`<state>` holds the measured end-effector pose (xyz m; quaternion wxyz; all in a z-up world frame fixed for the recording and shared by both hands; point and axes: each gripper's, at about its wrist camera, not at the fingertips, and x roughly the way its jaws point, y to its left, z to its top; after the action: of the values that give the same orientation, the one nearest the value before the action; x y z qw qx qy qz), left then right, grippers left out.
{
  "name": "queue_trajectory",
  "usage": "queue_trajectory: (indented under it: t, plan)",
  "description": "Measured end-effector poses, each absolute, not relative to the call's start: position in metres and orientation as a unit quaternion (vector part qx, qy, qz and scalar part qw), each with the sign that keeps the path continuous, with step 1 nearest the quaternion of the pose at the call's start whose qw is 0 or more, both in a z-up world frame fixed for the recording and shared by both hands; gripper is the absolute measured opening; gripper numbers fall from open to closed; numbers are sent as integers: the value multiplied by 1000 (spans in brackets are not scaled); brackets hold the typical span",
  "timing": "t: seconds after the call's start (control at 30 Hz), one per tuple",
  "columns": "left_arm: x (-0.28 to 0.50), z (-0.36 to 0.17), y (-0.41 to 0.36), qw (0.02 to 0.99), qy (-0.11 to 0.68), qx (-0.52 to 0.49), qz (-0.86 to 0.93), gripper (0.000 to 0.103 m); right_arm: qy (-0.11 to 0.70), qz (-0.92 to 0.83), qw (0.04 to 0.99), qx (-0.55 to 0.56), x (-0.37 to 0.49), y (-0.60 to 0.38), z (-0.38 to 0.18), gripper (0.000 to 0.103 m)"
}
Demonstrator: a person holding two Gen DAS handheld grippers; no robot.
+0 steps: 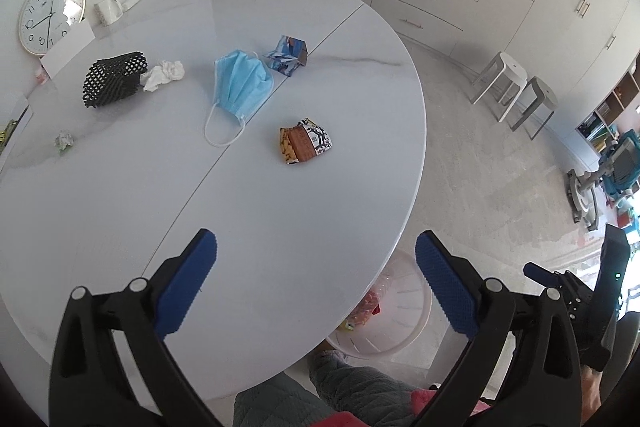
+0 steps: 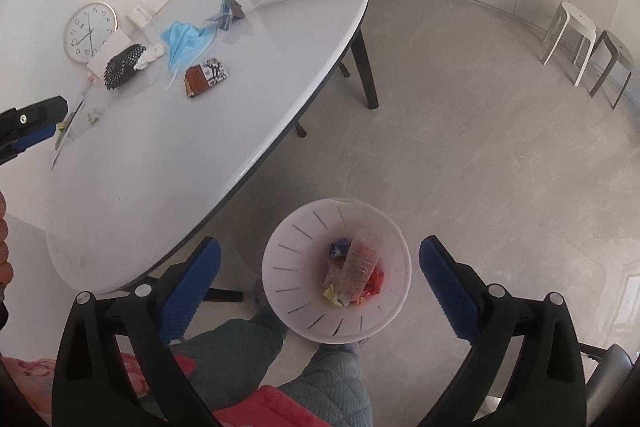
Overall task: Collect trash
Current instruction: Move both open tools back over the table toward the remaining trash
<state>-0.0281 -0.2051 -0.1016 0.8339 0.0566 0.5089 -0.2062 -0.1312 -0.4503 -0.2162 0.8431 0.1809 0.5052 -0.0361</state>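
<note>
On the white oval table (image 1: 120, 187) lie a blue face mask (image 1: 240, 83), an orange snack wrapper (image 1: 305, 145), a blue folded carton (image 1: 287, 56), a black foam net (image 1: 114, 79), a crumpled white tissue (image 1: 164, 75) and a small paper ball (image 1: 64, 141). My left gripper (image 1: 316, 283) is open and empty over the table's near edge. My right gripper (image 2: 320, 287) is open and empty above the white trash bin (image 2: 292, 263) on the floor, which holds a plastic bottle (image 2: 358, 263) and wrappers.
A clock (image 1: 50, 13) and a white mug (image 1: 108, 7) stand at the table's far left. Two stools (image 1: 516, 89) stand by the cabinets. My knees (image 2: 280, 367) show below the bin.
</note>
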Motion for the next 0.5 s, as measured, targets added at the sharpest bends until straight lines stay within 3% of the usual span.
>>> queue_trajectory:
  t: [0.5]
  plan:
    - [-9, -82, -158, 857, 500, 8, -126, 95, 454, -27, 878, 149, -101, -451, -146, 101]
